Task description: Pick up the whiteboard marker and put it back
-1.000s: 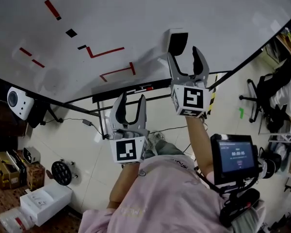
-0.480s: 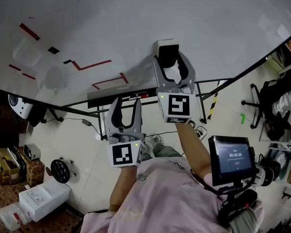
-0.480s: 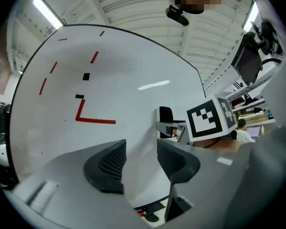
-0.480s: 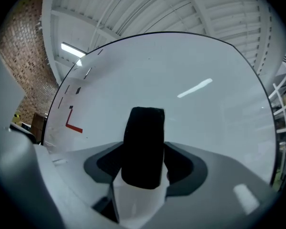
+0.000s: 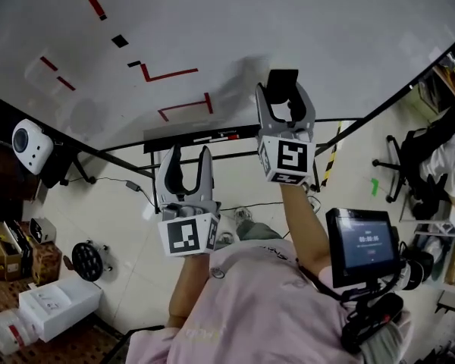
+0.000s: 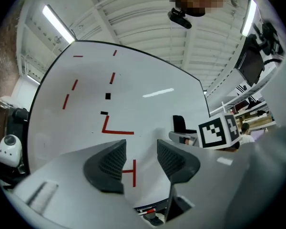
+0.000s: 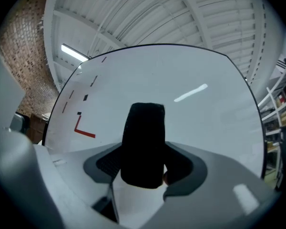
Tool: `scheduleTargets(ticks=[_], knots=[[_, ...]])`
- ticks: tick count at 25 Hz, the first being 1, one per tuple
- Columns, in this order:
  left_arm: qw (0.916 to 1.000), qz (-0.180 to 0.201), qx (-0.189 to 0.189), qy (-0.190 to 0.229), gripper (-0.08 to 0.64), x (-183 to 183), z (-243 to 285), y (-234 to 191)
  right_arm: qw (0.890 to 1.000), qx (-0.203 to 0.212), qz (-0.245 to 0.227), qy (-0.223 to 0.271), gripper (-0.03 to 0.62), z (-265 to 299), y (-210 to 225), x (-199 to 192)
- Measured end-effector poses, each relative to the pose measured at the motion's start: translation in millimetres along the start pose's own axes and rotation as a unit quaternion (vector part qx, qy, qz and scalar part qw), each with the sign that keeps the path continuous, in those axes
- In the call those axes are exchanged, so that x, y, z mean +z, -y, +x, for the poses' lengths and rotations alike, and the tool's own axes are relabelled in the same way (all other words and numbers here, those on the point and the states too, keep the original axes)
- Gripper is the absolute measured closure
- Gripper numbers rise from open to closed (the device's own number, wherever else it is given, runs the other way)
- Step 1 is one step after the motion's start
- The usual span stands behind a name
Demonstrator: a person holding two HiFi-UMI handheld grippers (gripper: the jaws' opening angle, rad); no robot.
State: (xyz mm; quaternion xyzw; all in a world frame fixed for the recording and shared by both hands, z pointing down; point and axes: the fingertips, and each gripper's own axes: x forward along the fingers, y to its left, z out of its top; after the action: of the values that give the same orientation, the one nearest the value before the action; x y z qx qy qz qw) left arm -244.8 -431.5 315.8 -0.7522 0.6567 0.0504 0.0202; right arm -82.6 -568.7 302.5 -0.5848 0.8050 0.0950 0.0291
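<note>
- The right tongs [image 5: 283,101] pinch a black eraser [image 5: 282,78] in front of the whiteboard [image 5: 349,29]; the eraser fills the gap between the pads, though the tongs have just been easing apart a little
- The left tongs [image 5: 188,158] are spread with nothing between them, at 7 o'clock from the right tongs
- The marker [image 6: 146,211], red and white, lies on the tray [image 5: 174,137] under the whiteboard, at 6 o'clock from the left tongs in the left gripper view, touched by neither

Pale tiled floor [image 5: 121,226], white boxes [image 5: 57,309] at left, black office chair [image 5: 398,169] at right, brick wall [image 7: 25,46], ribbed white ceiling [image 7: 181,13].
</note>
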Motion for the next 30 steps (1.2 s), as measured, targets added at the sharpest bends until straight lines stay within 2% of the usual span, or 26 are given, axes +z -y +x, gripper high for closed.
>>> scheduleTargets(ticks=[4, 7, 11, 14, 17, 22, 27, 30], knots=[[1.0, -0.004, -0.005, -0.002, 0.37, -4.3, -8.8, -6.1, 1.0, 0.009, -0.012, -0.011, 0.327, -42.7, -17.2, 5.4], [0.9997, -0.011, -0.02, -0.006, 0.37, -6.1, -40.8, -0.3, 1.0, 0.008, -0.019, -0.017, 0.327, -95.5, -33.5, 12.7], [0.999, -0.019, -0.032, 0.024, 0.394, 12.5, -92.9, 22.5, 0.999, 0.02, -0.023, -0.021, 0.325, -170.7, -42.2, 37.1], [0.9986, -0.013, -0.045, 0.023, 0.388, 23.9, -122.3, 54.3, 0.999, 0.026, -0.028, -0.003, 0.325, -226.6, -40.3, 60.6], [0.9989, 0.005, -0.038, 0.027, 0.385, 32.7, -160.1, 89.4, 0.999, 0.032, -0.022, 0.011, 0.325, -281.1, -29.6, 75.8], [0.9986, 0.047, -0.019, 0.014, 0.374, 17.1, -244.0, 177.5, 0.998, 0.059, 0.006, 0.013, 0.325, -406.0, 0.8, 77.9], [0.9994, 0.022, 0.007, -0.024, 0.327, 2.3, -323.3, 239.2, 0.997, 0.077, 0.013, -0.022, 0.324, -519.5, 24.0, 67.8], [0.9991, 0.03, 0.005, -0.03, 0.328, 7.9, -374.0, 282.7, 0.996, 0.077, 0.025, -0.034, 0.324, -573.0, 39.0, 72.4]])
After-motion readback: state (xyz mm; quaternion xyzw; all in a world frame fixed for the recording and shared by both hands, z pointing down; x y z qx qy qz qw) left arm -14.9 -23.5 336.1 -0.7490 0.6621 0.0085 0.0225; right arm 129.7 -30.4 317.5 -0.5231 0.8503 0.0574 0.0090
